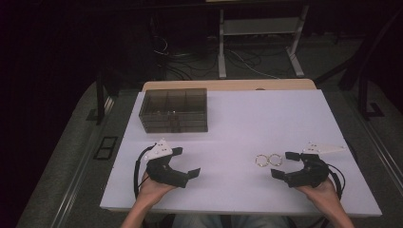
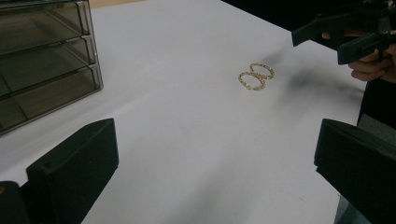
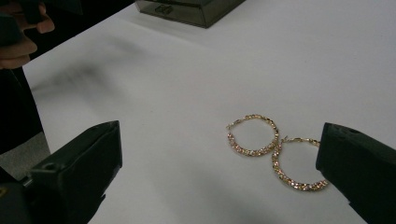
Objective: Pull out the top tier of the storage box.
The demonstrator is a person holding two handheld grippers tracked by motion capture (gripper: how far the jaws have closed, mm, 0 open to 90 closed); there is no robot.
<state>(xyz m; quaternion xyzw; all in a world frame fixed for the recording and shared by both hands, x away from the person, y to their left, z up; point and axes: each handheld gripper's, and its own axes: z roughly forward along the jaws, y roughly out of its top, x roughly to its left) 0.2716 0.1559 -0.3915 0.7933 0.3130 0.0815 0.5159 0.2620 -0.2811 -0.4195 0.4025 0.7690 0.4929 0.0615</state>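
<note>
Two gold hoop earrings (image 1: 268,160) lie flat, touching side by side on the white table (image 1: 237,118), just ahead of the right gripper (image 1: 282,164), jaws wide apart and empty; the left gripper (image 1: 185,162), equally open and empty, sits well apart.

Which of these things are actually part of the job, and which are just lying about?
Part of the job:
hoop earrings
right claw, open beside them
left claw, open

Just there:
smoky drawer box
white table
</note>
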